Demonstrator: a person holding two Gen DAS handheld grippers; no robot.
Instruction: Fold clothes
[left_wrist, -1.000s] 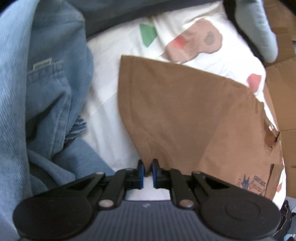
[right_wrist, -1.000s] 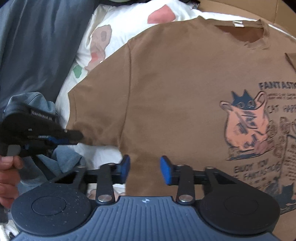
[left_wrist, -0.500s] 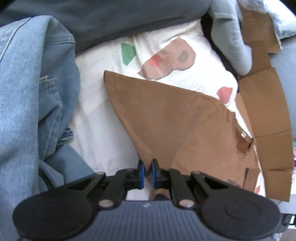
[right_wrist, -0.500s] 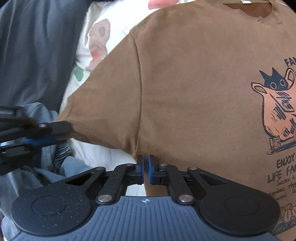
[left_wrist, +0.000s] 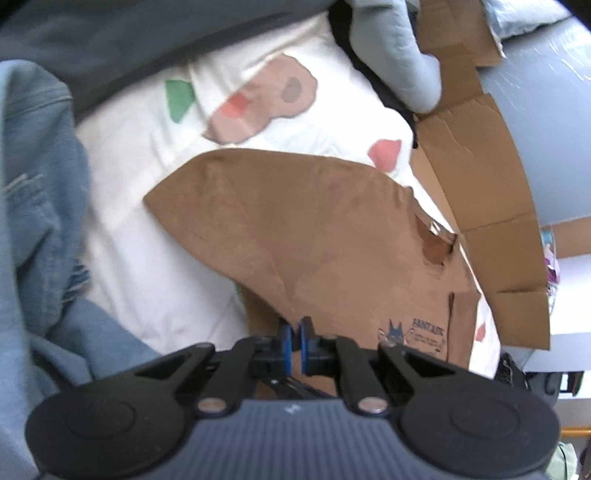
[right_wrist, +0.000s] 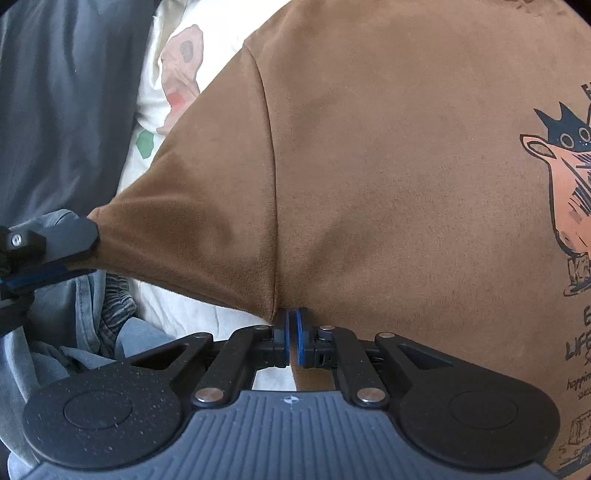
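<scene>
The brown shirt (right_wrist: 388, 166) lies print-up on the bed (left_wrist: 155, 258), hardly folded yet: the left gripper (left_wrist: 294, 345) has its jaws closed on the sleeve (right_wrist: 192, 221) tip, the right gripper (right_wrist: 290, 341) on the side hem, so all folds remain.

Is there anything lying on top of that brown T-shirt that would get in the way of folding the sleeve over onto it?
Nothing visible does. The brown T-shirt has a bare front, print and all, and both the left gripper and the right gripper are already shut on its cloth. The denim clothes and the cardboard lie off to its sides.
</scene>
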